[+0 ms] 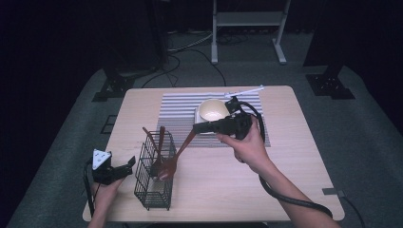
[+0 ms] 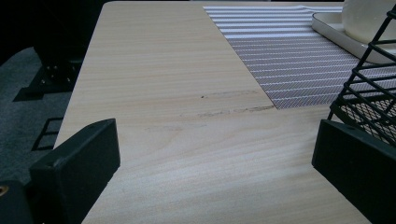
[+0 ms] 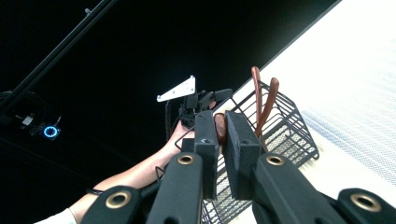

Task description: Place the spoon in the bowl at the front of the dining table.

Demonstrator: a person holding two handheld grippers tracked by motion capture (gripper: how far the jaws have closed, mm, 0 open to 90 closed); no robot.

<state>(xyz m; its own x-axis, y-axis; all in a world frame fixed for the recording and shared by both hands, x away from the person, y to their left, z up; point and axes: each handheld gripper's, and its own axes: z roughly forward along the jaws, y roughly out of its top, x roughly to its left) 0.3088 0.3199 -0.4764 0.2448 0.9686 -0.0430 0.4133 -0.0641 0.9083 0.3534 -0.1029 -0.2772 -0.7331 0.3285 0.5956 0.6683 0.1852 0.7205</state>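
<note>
the right gripper (image 1: 202, 127) is clamped on a brown spoon (image 1: 178, 153), its bowl lowering into the wire basket (image 1: 153, 190), which already holds two utensils. the left gripper (image 1: 127, 167), jaws apart, waits beside the basket; release likely remains.

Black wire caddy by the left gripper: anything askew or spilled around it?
Nothing spilled. The black wire caddy stands upright on the light wooden table. The right gripper clamps a reddish-brown wooden spoon by its handle, slanting with its bowl at the caddy's rim. The left gripper sits open beside the caddy.
</note>
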